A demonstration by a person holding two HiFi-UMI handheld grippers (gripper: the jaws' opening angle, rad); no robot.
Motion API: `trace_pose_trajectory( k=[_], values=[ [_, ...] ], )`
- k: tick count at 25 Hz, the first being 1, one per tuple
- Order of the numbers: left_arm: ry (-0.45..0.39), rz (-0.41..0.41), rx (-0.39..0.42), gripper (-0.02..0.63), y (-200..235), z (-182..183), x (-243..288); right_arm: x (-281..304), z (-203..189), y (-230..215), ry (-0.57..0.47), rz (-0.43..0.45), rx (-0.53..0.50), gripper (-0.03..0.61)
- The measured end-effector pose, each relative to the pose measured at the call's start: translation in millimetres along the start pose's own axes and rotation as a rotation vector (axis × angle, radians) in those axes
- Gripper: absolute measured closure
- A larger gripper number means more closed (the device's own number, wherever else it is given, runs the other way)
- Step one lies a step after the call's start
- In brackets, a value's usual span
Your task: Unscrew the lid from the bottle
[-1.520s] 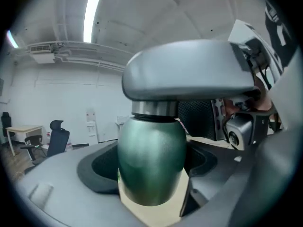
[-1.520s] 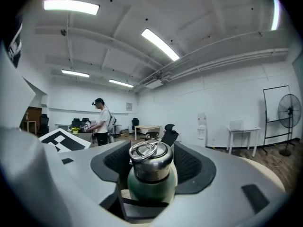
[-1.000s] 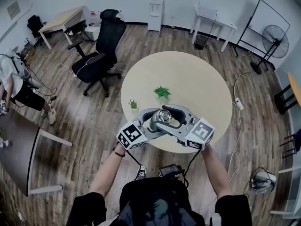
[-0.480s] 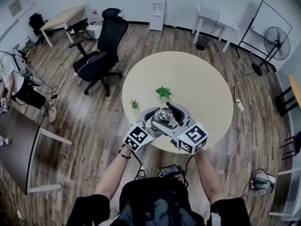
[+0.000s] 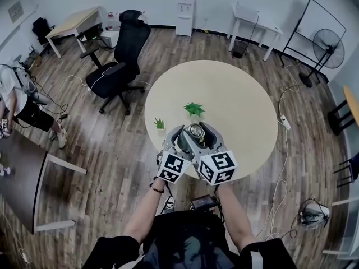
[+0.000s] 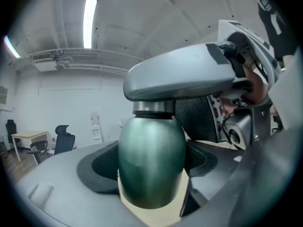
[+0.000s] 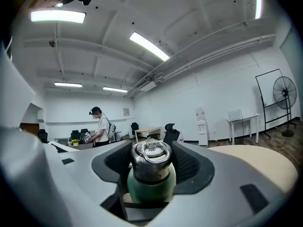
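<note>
Regrip step: my left gripper [image 5: 183,140] clamps the bottle [image 6: 151,167], right gripper [image 5: 205,137] just closed on the lid [image 7: 150,161]; I twist next.

Bright ceiling strip lights [image 7: 57,16] bloom slightly in both gripper views. A soft sheen runs down the bottle [image 6: 151,160], which is close up and a touch blurred. The head view is evenly lit and fisheye-bent, with darkening corners and faint shadows.

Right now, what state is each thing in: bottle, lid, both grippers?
bottle: upright, capped, gripped round its green body.
lid: on the neck; loosened or not, cannot tell.
left gripper: shut on bottle.
right gripper: jaws just closed further, shut on lid.
</note>
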State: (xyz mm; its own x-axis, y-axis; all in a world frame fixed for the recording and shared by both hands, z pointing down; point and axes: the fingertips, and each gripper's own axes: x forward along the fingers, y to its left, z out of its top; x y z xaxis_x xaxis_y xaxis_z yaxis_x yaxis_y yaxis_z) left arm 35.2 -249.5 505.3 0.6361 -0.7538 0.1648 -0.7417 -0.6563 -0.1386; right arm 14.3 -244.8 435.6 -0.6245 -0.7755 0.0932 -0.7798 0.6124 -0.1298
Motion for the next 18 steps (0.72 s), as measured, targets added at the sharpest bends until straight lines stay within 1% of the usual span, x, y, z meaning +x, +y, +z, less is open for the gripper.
trace_pose_trajectory(
  k=[2,4,6,10,13,15,16,18],
  values=[
    [-0.012,-0.049,0.0,0.232,-3.4,2.5,-4.0,-3.0,2.3,5.3,0.001,0.044,-0.028,0.313],
    [-0.034,-0.132,-0.008,0.232,-7.6,7.6,-10.3,-6.7,6.7,13.9,0.005,0.134,-0.06,0.313],
    [-0.06,-0.24,-0.016,0.232,-13.2,13.6,-19.4,-12.0,11.6,24.6,0.007,0.261,-0.084,0.313],
    [-0.098,-0.476,-0.013,0.232,-30.2,28.7,-40.5,-30.9,24.7,48.1,0.011,0.543,-0.141,0.313],
    [-0.107,-0.643,-0.014,0.232,-44.6,36.0,-57.5,-47.4,34.4,63.3,0.015,0.72,-0.137,0.313],
    [-0.098,-0.708,-0.008,0.232,-51.1,35.1,-65.0,-54.1,40.5,65.9,0.009,0.777,-0.1,0.313],
    [-0.095,-0.714,-0.006,0.232,-51.9,33.7,-66.5,-54.7,44.0,63.6,0.0,0.78,-0.082,0.313],
    [-0.109,-0.678,-0.02,0.232,-48.5,32.1,-65.0,-52.1,49.0,54.3,-0.021,0.744,-0.056,0.313]
  ],
)
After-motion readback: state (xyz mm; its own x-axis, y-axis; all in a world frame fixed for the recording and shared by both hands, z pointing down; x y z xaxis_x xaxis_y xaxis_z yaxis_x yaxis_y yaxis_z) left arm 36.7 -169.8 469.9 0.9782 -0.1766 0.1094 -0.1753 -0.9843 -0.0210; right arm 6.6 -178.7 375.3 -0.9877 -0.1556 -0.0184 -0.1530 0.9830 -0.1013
